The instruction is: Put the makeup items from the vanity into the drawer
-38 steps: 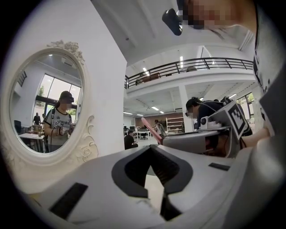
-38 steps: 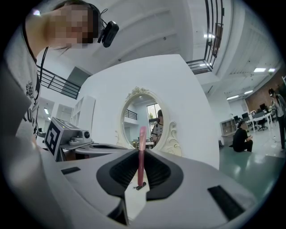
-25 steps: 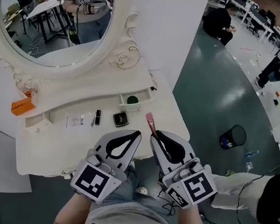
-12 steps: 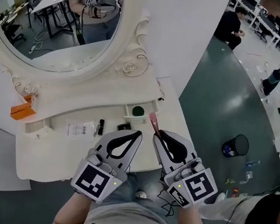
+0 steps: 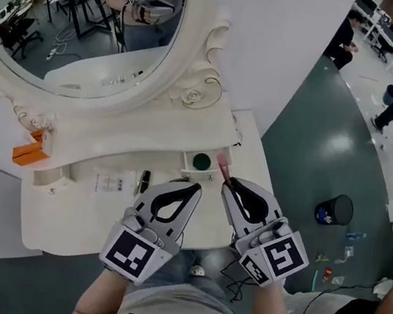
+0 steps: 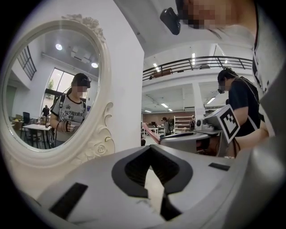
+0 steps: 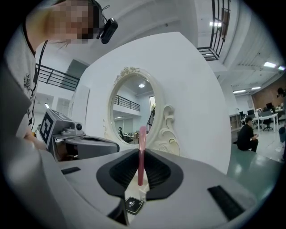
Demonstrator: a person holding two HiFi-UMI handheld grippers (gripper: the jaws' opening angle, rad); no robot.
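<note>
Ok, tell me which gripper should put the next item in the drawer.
Right. The right gripper has its fingers shut on the pink tube, just beside the open drawer with a green item inside. The left gripper is shut on nothing, farther from it.

Makeup and drawer
Pink tube (image 5: 221,167) clamped in right gripper (image 5: 228,183) by open drawer (image 5: 186,166) holding green disc (image 5: 201,161); black lipstick (image 5: 145,180) on vanity (image 5: 63,202)

Before me, the white carved vanity top (image 5: 62,209) carries a flat white packet (image 5: 113,181), a slim black tube (image 5: 144,181) just beside it, an orange box (image 5: 25,153) leftward
</note>
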